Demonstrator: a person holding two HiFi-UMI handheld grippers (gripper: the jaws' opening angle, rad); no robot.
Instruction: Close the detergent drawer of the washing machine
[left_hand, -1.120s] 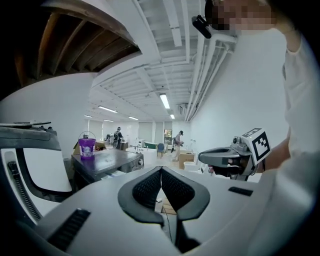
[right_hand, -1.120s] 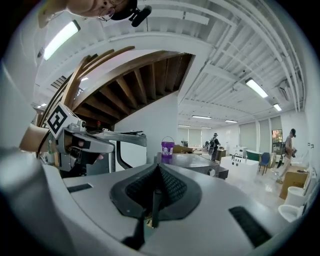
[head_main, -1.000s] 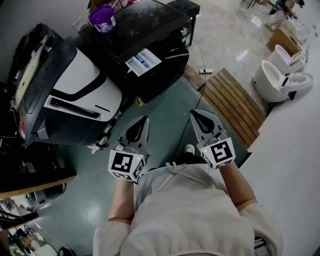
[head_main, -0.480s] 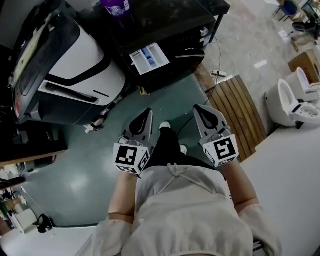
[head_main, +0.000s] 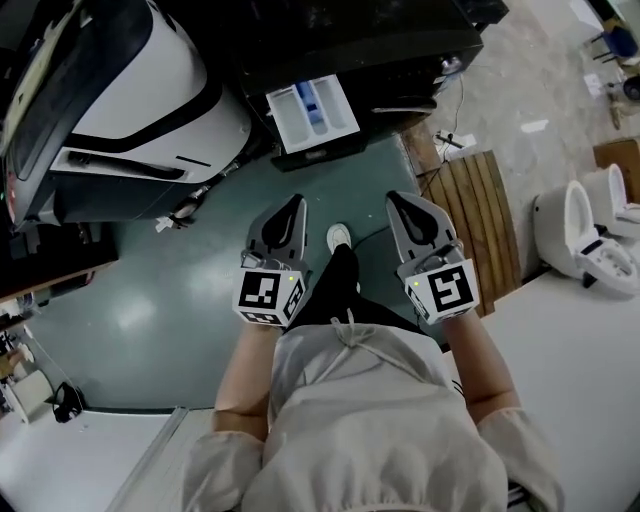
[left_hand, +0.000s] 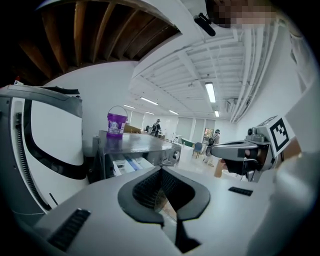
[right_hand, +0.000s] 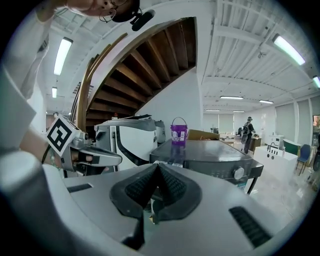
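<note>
The black washing machine stands at the top of the head view, its white detergent drawer pulled out toward me with a blue insert showing. My left gripper and right gripper are held side by side over the green floor, short of the drawer and touching nothing. Both are shut and hold nothing. In the left gripper view the shut left gripper points at the machine's front, with the drawer just beyond. In the right gripper view the right gripper faces the washing machine.
A purple bucket sits on the machine's top. A large white and black appliance stands to the machine's left. A wooden pallet and a cable lie on the floor at right, with white toilets beyond. People stand far off.
The person has stepped toward the washing machine: the drawer now sits closer to both grippers in the head view. Both grippers stay shut and side by side.
</note>
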